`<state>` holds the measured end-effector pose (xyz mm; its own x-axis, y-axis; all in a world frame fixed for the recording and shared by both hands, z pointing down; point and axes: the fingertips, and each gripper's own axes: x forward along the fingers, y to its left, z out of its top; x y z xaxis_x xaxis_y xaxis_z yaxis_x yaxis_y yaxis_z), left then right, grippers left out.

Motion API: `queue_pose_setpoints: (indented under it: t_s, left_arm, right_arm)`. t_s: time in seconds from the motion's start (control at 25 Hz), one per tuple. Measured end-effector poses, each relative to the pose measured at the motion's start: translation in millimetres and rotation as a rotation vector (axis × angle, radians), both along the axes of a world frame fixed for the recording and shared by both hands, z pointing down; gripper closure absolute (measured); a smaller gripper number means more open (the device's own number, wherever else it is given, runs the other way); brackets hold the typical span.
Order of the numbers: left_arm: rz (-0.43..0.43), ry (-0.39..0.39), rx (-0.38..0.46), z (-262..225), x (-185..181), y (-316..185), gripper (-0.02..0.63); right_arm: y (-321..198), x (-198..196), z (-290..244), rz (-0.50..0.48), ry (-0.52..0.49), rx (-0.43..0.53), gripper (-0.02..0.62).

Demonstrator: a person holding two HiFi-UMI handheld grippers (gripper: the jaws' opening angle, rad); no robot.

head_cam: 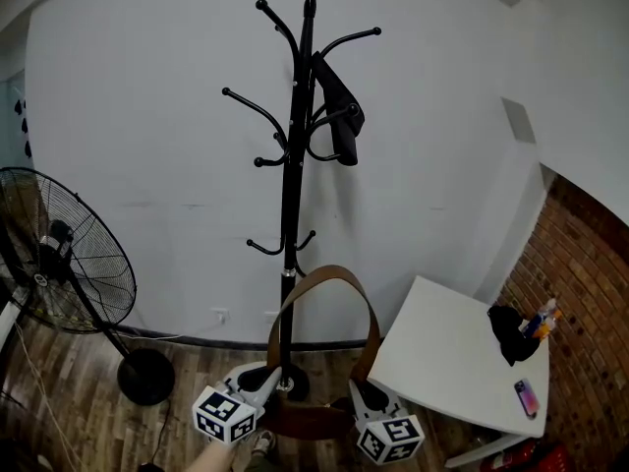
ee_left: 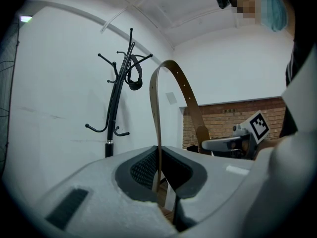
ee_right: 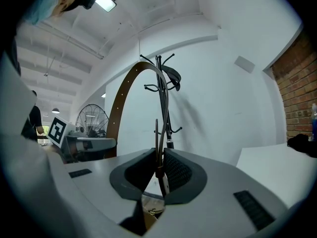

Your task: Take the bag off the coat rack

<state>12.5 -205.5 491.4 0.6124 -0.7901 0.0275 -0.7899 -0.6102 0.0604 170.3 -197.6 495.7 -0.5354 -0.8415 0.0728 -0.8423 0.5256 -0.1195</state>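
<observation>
A brown leather bag (head_cam: pixel 305 419) hangs low between my two grippers, clear of the black coat rack (head_cam: pixel 293 195). Its strap (head_cam: pixel 324 271) arches up in front of the rack's pole. My left gripper (head_cam: pixel 259 385) is shut on the strap's left end, and in the left gripper view the strap (ee_left: pixel 158 133) runs up from between the pads of the left gripper (ee_left: pixel 159 156). My right gripper (head_cam: pixel 365 395) is shut on the right end. In the right gripper view the strap (ee_right: pixel 124 93) rises from the pinched jaws of the right gripper (ee_right: pixel 159 166).
A black item (head_cam: pixel 340 114) still hangs on an upper hook of the rack. A standing fan (head_cam: pixel 59 264) is at the left. A white table (head_cam: pixel 452 357) at the right carries a black object (head_cam: pixel 509 332), a bottle (head_cam: pixel 543 318) and a phone (head_cam: pixel 527 396). A brick wall (head_cam: pixel 580 283) lies beyond it.
</observation>
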Motion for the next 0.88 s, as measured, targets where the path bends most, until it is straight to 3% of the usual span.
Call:
queue_pose_setpoints:
  t_s: [0.88]
  left_arm:
    - [-0.01, 0.008, -0.005, -3, -11, -5, 0.586]
  right_arm:
    - [-8, -7, -5, 0.015, -0.004, 0.011, 0.546]
